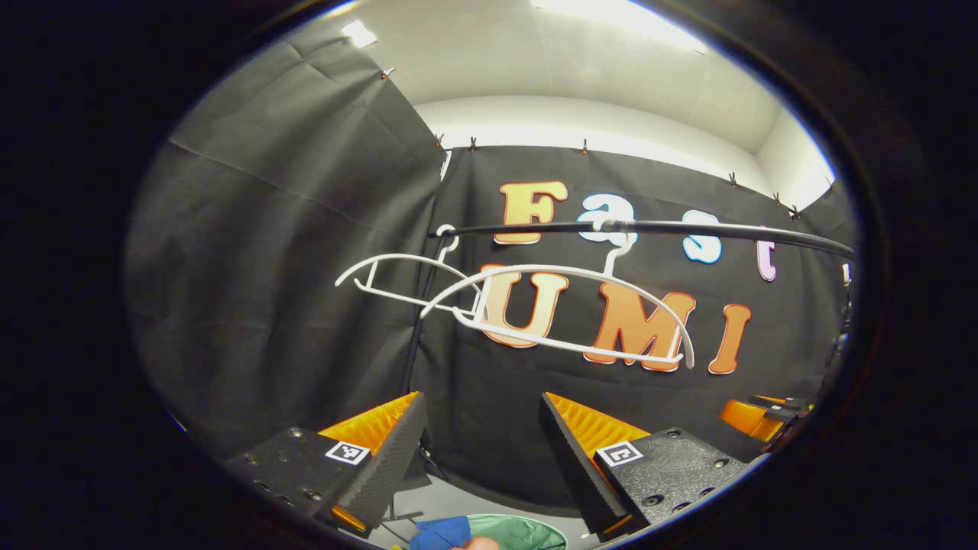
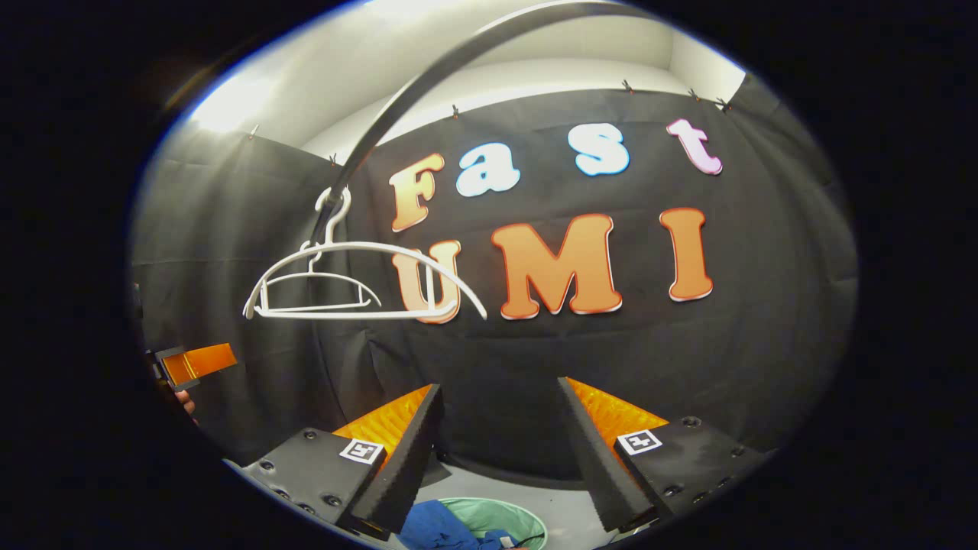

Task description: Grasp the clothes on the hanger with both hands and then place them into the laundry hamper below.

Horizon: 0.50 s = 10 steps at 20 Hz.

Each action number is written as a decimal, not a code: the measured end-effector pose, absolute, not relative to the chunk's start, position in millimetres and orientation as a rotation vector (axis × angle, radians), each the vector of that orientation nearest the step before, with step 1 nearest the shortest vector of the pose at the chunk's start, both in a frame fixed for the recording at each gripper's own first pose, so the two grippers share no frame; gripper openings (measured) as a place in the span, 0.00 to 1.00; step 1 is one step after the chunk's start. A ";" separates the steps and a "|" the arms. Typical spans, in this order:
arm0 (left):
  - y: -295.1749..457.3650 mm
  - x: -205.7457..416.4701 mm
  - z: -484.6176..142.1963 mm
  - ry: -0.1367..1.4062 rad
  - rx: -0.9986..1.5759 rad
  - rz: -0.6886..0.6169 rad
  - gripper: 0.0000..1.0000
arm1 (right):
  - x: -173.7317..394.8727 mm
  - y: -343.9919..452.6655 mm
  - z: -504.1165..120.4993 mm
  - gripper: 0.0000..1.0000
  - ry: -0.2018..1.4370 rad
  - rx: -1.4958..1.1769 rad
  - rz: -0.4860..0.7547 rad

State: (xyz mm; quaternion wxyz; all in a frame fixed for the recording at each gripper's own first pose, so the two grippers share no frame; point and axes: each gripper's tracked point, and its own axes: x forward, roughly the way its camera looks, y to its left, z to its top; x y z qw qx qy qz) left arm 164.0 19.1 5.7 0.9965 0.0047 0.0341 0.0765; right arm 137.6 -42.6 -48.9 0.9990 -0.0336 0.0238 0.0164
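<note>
Two bare white hangers hang on the black rail, the nearer hanger in front of the farther one; no clothes are on them. My left gripper is open below them, holding nothing. In the right gripper view the hangers hang at upper left, and my right gripper is open and holds nothing. Low down, beyond the fingers, a blue garment lies in the green laundry hamper. In the left gripper view the hamper holds the blue garment.
The rail curves overhead in the right gripper view. The other gripper shows at the right edge of the left gripper view and at the left edge of the right gripper view. Black cloth walls close in behind; grey floor lies around the hamper.
</note>
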 end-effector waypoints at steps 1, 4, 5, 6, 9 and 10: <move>22.8 166.6 6.6 0.059 0.010 0.165 0.88 | 134.8 -44.6 -41.6 0.96 0.028 -0.093 0.024; 30.3 166.9 2.5 0.063 0.000 0.187 0.88 | 126.7 -44.8 -32.2 0.96 -0.001 -0.140 0.012; 32.1 168.0 0.5 0.067 -0.009 0.193 0.88 | 124.6 -44.5 -30.3 0.96 -0.006 -0.137 0.012; 32.0 168.8 -1.9 0.073 -0.019 0.194 0.88 | 123.0 -46.3 -29.6 0.96 -0.009 -0.129 0.011; 30.8 172.1 -6.5 0.082 -0.046 0.189 0.88 | 123.9 -55.9 -29.6 0.96 -0.009 -0.105 -0.011; 30.1 172.6 -6.7 0.085 -0.045 0.186 0.88 | 125.5 -60.6 -30.3 0.96 -0.011 -0.097 -0.018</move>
